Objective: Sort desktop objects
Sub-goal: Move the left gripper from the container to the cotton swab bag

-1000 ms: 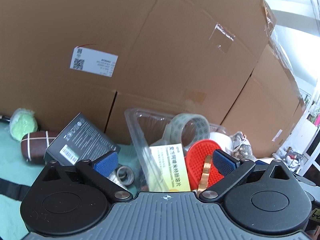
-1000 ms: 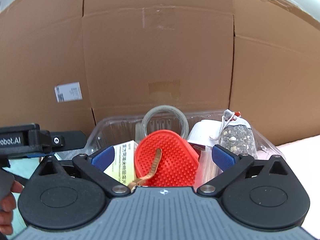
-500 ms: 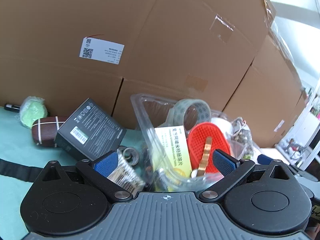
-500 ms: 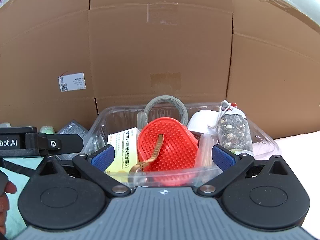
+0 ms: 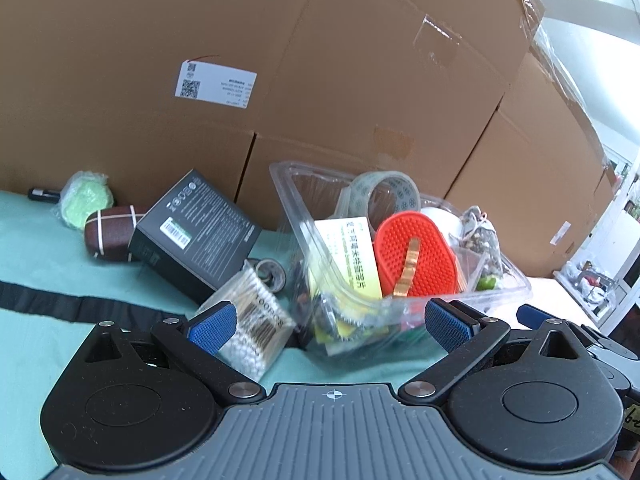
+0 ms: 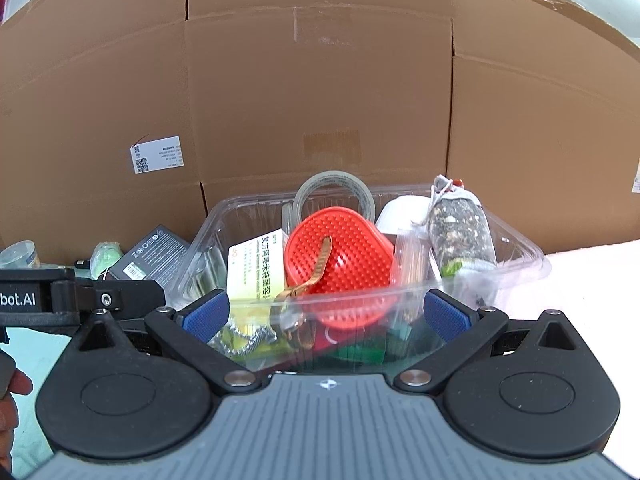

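The shipping label (image 5: pixel 216 85) text was too small to read, and the clear tray (image 6: pixel 520 264) wall blurred the items at its bottom.

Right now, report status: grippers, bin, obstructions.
Left gripper open, empty. Right gripper open, empty. Clear bin packed. Cotton-swab pack beside left fingers, outside the bin.

A: What differs from a second ago?

B: Both cameras sit farther back from the clear plastic container (image 6: pixel 516 240), so its near wall now shows in full between the right gripper (image 6: pixel 326 314) pads.

A: And on the left?

B: The left gripper (image 5: pixel 330 320) view takes in more teal cloth (image 5: pixel 36 264); a clear pack of cotton swabs (image 5: pixel 252 312) and a small metal ring (image 5: pixel 272 274) come into sight, and the black rectangular box (image 5: pixel 196 232) appears whole.
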The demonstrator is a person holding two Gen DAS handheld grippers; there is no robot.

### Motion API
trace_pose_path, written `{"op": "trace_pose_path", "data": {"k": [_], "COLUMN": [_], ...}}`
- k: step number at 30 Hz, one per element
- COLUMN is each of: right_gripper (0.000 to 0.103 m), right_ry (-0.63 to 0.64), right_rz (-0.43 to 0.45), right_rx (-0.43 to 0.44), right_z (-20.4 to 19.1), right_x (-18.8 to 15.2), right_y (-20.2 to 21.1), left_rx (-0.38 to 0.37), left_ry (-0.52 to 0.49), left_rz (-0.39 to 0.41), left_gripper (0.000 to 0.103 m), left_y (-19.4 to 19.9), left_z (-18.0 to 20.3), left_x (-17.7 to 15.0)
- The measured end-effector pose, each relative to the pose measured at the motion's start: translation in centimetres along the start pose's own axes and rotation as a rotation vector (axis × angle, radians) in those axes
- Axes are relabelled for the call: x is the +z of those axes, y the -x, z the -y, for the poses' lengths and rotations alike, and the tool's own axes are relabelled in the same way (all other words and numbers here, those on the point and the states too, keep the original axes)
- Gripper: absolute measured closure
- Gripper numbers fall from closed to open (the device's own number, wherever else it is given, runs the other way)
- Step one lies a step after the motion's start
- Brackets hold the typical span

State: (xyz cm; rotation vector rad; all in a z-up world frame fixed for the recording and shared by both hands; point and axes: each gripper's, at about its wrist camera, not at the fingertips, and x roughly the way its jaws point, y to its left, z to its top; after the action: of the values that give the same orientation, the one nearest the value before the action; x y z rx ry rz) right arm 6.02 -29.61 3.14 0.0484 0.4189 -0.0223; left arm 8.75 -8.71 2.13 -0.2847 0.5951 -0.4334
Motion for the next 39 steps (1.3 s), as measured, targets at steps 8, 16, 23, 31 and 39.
{"op": "trace_pose_path", "data": {"k": [8, 16, 23, 31, 39], "right_gripper": [0.000, 0.000, 0.000, 0.000, 0.000], "right_ry": [-0.028, -0.015, 0.033, 0.054, 0.072], "right_rz": [-0.032, -0.070, -0.107, -0.156, -0.169], "right_rx": [0.014, 0.018, 0.046, 0.128, 0.260], "right_z": [-0.5, -2.1, -3.9, -5.8, -7.9], "right_x": [-1.5, -3.1, -4.3, -5.6, -6.2], "right_y": [0.6, 0.3, -0.7, -2.3, -3.5], "left_rx": [0.015, 0.045, 0.079, 0.092, 0.061], "left_ry": [0.020, 0.056, 0.071, 0.103, 0.093], "left_rz": [-0.019, -0.051, -0.062, -0.080, -0.066], "left_gripper": [0.000, 0.000, 0.000, 0.000, 0.000], "left_y": [0.9, 1.2, 1.2, 0.4, -1.0], "left_z": [-0.7, -2.5, -5.1, -7.6, -8.1], "left_x": [-1.3, -2.7, -3.4, -4.0, -3.0]}}
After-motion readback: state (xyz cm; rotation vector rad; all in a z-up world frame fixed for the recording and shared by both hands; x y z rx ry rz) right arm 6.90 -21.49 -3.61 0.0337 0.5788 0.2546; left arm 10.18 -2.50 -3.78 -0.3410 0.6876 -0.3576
